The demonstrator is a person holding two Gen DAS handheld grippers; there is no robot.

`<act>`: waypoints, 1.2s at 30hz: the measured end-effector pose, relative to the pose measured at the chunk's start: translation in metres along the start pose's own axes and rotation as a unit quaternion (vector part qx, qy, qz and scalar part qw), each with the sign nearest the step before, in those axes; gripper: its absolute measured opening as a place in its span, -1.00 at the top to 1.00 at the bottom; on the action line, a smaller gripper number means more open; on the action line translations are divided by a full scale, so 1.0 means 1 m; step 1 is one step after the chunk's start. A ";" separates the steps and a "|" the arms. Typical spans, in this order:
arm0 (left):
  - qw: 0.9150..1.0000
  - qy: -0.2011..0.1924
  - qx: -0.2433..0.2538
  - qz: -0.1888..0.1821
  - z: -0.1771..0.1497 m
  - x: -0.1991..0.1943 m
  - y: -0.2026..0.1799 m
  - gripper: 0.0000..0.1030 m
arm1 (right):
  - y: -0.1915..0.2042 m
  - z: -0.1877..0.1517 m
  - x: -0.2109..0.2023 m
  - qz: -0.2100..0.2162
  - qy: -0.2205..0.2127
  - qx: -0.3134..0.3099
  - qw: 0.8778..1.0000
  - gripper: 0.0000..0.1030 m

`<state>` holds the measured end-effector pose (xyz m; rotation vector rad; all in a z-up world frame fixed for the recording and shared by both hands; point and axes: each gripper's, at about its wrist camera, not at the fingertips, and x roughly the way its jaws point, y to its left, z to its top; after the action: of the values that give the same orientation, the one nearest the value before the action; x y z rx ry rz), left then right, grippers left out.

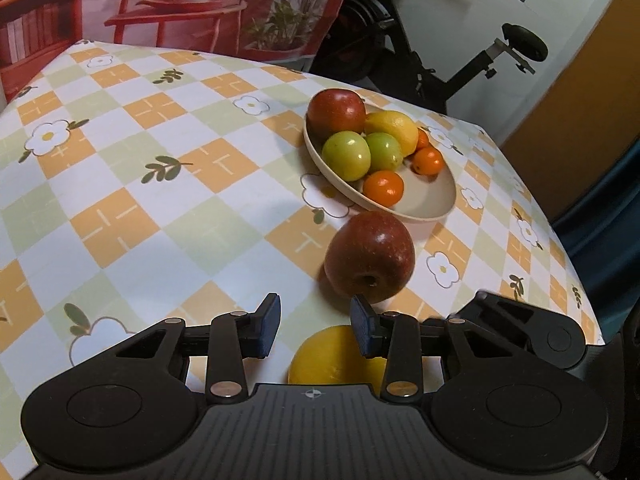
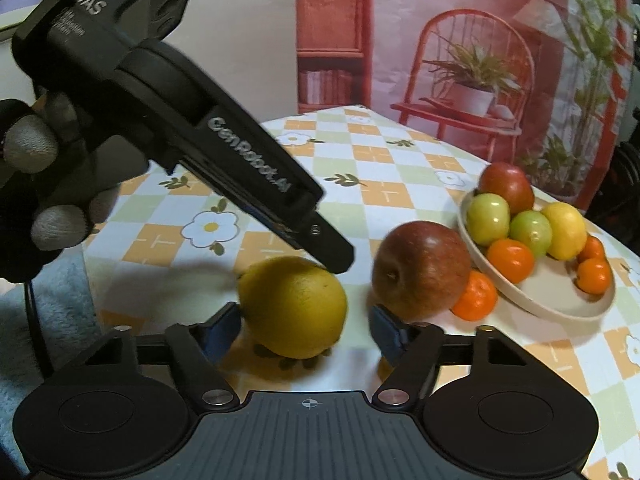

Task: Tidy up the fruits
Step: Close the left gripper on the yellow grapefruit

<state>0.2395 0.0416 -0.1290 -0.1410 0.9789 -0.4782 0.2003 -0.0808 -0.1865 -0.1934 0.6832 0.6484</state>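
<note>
At the far left of the right wrist view, a gloved hand (image 2: 36,196) grips the black handle of the left gripper (image 2: 336,258), which slants down across the picture until its tip sits just above and behind a large yellow fruit (image 2: 294,306). In its own camera the left gripper (image 1: 316,326) shows its blue pads set narrowly apart with nothing between them, above the checked tablecloth (image 1: 160,168); the yellow fruit (image 1: 334,356) lies just beneath and slightly right of that gap. The fruit rests on the tablecloth (image 2: 360,168) between the fingers of the right gripper (image 2: 308,332), which stand moderately apart. The left pad seems to sit against the fruit's side, while a clear gap separates the fruit from the right pad, so the grip is not closed on it. Just right of the fruit lies a loose red apple (image 2: 422,270), on its side with its stem end facing left, and a small orange (image 2: 476,296) is tucked against its far right edge. Further right stands a shallow beige bowl (image 2: 560,300), holding a second red apple (image 2: 508,186) at the back, two green apples, a lemon (image 2: 566,230) and several small oranges. Behind the table hangs a printed backdrop (image 2: 460,60) showing red furniture and potted plants.
</note>
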 end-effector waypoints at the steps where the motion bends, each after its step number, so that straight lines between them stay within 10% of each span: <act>1: 1.000 -0.004 -0.005 -0.001 0.000 -0.002 0.002 0.21 | 0.000 0.000 0.001 0.004 0.000 -0.001 1.000 -0.14; 10: 0.995 -0.040 -0.091 -0.021 -0.012 -0.036 0.034 0.19 | 0.002 0.000 0.006 0.027 0.002 0.005 1.000 -0.01; 36: 0.993 -0.013 -0.105 -0.054 -0.017 -0.021 0.034 -0.02 | -0.012 -0.004 0.003 0.032 0.000 0.052 0.998 -0.04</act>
<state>0.2268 0.0831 -0.1332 -0.3903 0.9990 -0.4692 0.2071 -0.0902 -0.1914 -0.0757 0.7224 0.6715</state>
